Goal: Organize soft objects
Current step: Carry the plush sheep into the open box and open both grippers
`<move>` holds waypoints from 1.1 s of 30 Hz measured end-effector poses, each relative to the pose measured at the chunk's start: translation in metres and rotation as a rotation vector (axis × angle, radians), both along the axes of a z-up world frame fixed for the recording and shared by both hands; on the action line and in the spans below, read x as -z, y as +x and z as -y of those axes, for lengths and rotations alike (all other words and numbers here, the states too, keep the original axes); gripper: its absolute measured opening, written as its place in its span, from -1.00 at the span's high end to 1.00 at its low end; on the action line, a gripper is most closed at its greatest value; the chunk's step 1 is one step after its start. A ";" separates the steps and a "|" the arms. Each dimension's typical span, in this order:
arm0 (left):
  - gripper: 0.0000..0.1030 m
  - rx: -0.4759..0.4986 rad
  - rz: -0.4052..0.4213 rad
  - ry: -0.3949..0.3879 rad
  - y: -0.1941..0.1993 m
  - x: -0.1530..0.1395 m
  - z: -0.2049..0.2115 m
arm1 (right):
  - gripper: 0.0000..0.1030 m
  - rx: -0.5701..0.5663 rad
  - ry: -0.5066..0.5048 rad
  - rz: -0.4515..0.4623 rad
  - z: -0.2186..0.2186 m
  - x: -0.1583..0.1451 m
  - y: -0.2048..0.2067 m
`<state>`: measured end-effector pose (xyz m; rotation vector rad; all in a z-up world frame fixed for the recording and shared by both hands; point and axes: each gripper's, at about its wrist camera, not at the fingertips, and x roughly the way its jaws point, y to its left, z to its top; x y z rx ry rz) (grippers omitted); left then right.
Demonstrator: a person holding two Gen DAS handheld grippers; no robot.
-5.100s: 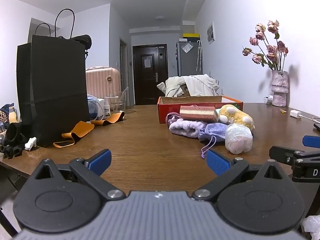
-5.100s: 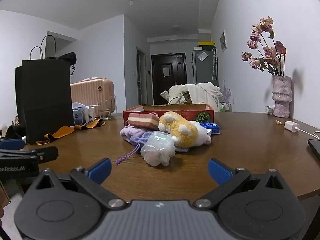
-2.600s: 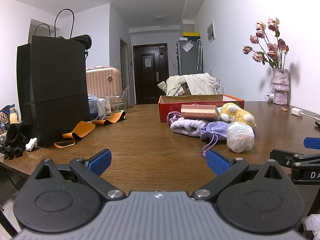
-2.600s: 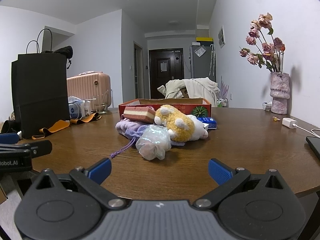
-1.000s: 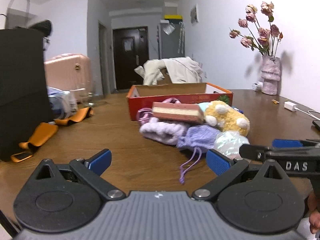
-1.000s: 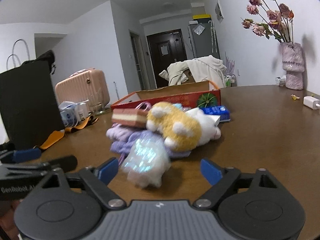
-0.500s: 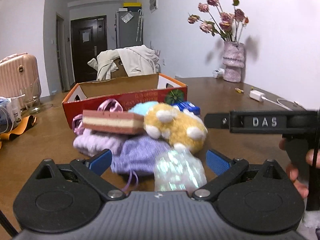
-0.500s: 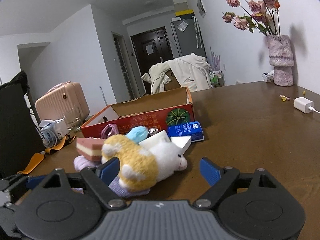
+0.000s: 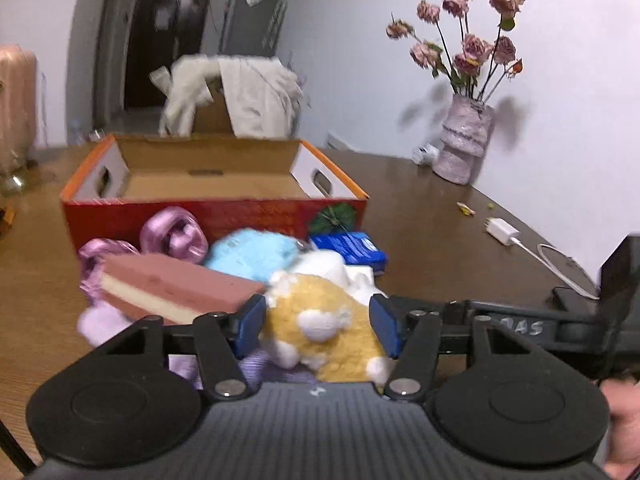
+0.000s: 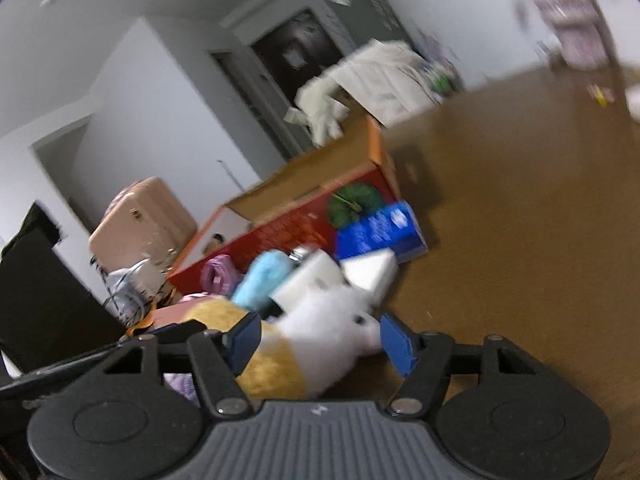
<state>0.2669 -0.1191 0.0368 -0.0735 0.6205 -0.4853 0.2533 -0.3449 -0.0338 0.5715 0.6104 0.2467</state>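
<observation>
A yellow and white plush toy [image 9: 320, 320] lies at the front of a pile of soft things on the brown table [image 9: 432, 276]. My left gripper [image 9: 318, 328] straddles its yellow body; the jaws are closing and the pads flank the fur closely. My right gripper [image 10: 318, 340], rolled to one side, straddles the plush toy's white head [image 10: 336, 320], also closing. A pink and cream sponge block [image 9: 176, 288], a blue fluffy item [image 9: 252, 252], a pink scrunchie [image 9: 172, 236] and lilac knits [image 9: 96, 320] lie beside it. Behind stands an open red box [image 9: 208, 208].
A blue packet [image 9: 348, 246] and a white block [image 10: 368, 272] lie by the box. A vase of dried flowers [image 9: 464, 148] and a white charger [image 9: 502, 232] sit at the right. A pink suitcase [image 10: 140, 220] and black bag [image 10: 40, 300] are left.
Both grippers moved forward to the pile and their jaws narrowed around the plush toy. The right wrist view has tilted. The clear bag has dropped out of sight.
</observation>
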 end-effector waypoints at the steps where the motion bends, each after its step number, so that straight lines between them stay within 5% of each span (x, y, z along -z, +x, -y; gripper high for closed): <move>1: -0.14 -0.002 -0.004 0.007 0.002 0.001 0.003 | -0.28 0.007 0.043 -0.020 0.002 0.005 0.000; 6: 0.06 0.048 -0.057 -0.043 0.004 0.004 0.005 | -0.31 -0.001 0.201 -0.059 0.012 0.016 -0.004; 9: 0.01 0.093 -0.099 -0.086 0.006 0.002 0.003 | -0.30 0.053 0.204 -0.045 0.027 0.014 -0.005; 13: -0.11 0.027 -0.090 -0.057 0.014 0.002 0.005 | -0.30 0.077 0.146 -0.037 0.039 0.007 -0.005; 17: 0.02 0.055 -0.178 -0.102 0.027 0.009 0.009 | -0.30 0.045 0.189 -0.083 0.034 0.020 0.006; 20: 0.10 0.051 -0.168 -0.110 0.025 0.005 0.009 | -0.14 0.046 0.258 -0.068 0.033 0.023 0.007; 27: 0.11 0.085 -0.109 -0.145 0.014 -0.021 0.008 | 0.12 0.056 0.192 0.027 0.035 -0.017 0.003; 33: 0.12 0.039 -0.067 -0.207 0.068 -0.061 0.002 | 0.34 -0.015 0.052 0.149 0.033 -0.092 0.073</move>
